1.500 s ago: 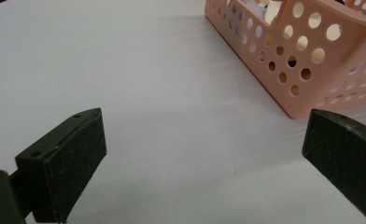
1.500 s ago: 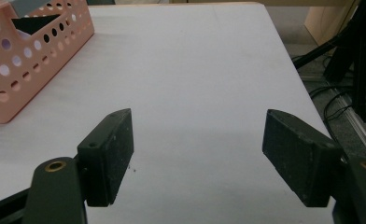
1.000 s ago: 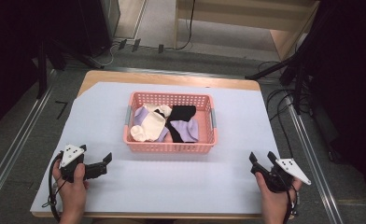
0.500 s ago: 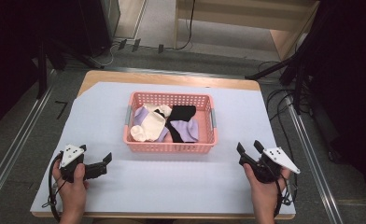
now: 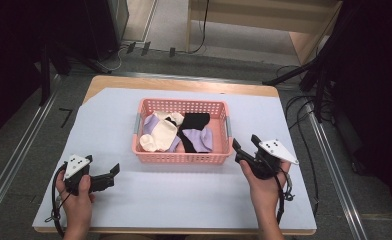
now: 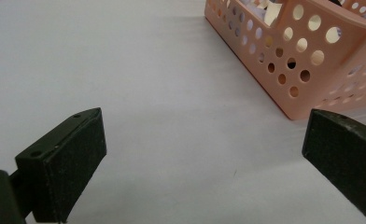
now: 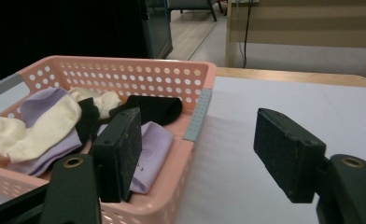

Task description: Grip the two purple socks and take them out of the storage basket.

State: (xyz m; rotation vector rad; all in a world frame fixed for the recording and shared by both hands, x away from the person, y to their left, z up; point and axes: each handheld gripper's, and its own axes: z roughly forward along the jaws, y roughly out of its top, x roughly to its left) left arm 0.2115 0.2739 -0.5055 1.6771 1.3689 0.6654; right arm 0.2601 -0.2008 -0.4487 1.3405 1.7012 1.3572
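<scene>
A pink perforated basket (image 5: 181, 157) sits mid-table on a pale sheet. It holds a cream sock (image 5: 159, 132), a lavender sock (image 5: 201, 140) and a black sock (image 5: 194, 120). My right gripper (image 5: 245, 143) hovers just off the basket's near right corner. Its jaws have just been closing a little but stand open, gripping nothing. In the right gripper view (image 7: 202, 154), one jaw hangs over the basket (image 7: 125, 63) near the lavender sock (image 7: 155, 144), the other over the sheet. My left gripper (image 5: 111, 176) rests open at front left, empty (image 6: 204, 158), the basket (image 6: 274, 60) ahead to its right.
The pale sheet (image 5: 184, 205) covers a wooden table whose far edge (image 5: 184, 84) shows bare. Metal rails (image 5: 14, 165) run along the floor at left, cables (image 5: 309, 115) lie on the floor at right, and wooden furniture (image 5: 264, 30) stands behind.
My right gripper has risen and moved left and forward from the table's front right to the basket's near right corner. The left gripper has stayed put.
</scene>
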